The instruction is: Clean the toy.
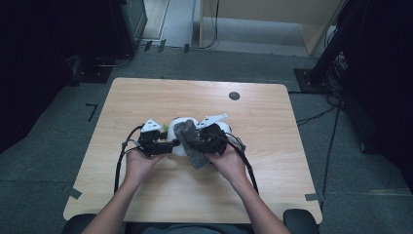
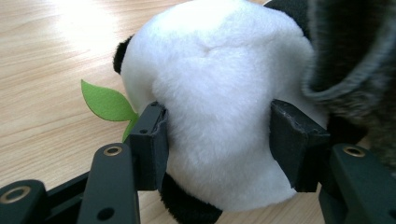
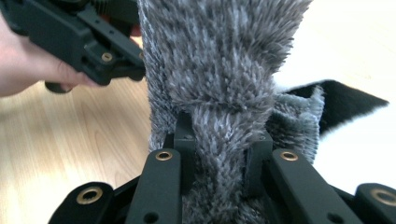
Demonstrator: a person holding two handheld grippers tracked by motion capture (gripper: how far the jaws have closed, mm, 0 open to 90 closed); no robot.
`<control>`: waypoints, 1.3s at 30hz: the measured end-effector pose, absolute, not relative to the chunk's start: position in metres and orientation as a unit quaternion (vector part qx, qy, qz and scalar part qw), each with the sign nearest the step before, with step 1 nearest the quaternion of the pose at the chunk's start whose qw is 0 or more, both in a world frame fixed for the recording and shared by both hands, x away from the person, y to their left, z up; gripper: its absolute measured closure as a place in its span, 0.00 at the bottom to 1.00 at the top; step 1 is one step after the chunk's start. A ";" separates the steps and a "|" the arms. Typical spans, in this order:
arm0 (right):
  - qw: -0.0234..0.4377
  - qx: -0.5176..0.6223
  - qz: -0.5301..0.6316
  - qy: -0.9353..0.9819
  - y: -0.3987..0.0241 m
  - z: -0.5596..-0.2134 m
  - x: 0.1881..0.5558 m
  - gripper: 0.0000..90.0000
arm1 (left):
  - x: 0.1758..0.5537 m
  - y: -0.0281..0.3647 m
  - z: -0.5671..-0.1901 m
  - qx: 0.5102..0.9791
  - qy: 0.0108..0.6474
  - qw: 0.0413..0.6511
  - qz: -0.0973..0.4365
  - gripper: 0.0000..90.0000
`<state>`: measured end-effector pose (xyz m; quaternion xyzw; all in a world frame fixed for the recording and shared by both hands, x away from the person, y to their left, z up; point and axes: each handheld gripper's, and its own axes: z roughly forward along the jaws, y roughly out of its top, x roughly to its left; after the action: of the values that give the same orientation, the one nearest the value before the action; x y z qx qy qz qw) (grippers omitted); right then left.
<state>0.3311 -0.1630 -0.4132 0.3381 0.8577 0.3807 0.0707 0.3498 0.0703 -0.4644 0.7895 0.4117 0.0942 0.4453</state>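
Two grippers work on one soft toy, and the toy is the landmark for everything here. Largest first: the wooden table [image 1: 146, 97] carries the plush panda [image 1: 181, 127], which lies near the table's middle, just ahead of the person's hands. Draped over the panda's right side and hanging toward the person is a grey fuzzy cloth [image 1: 191, 141], its upper end resting on the white body.

The left gripper [image 1: 160, 145] sits at the panda's left, and in the left gripper view its jaws straddle the white fur [image 2: 219, 102], both pads dented into the pile: a hold on the panda, though a light one on a soft body. The right gripper [image 1: 202, 141] is on the panda's right, its jaws pinched tight on a bunched fold of the cloth [image 3: 224, 154].

To do this step well, the left side should stay put as an anchor, gripping enough plush that the panda does not roll. The right should move the cloth slowly across the panda's body, keeping the fold bunched so it does not slip out. Smallest item: a green felt leaf [image 2: 106, 103] at the panda's far left, best kept clear of the left pad.
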 end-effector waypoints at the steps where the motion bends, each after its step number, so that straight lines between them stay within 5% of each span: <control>1: 0.074 0.335 0.380 0.859 -0.165 -0.412 0.329 0.82 | 0.350 0.071 -0.464 0.790 0.411 0.445 0.094 0.47; 28: 0.122 0.398 0.370 0.830 -0.267 -0.412 0.305 0.82 | 0.350 0.071 -0.466 0.787 0.414 0.449 0.087 0.48; 39: 0.106 0.377 0.404 0.826 -0.243 -0.384 0.299 0.83 | 0.349 0.071 -0.465 0.782 0.421 0.451 0.082 0.47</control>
<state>0.2992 -0.2425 -0.3839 0.3772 0.8265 0.4042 0.1060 0.3493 0.0712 -0.4647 0.7823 0.4214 0.0818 0.4514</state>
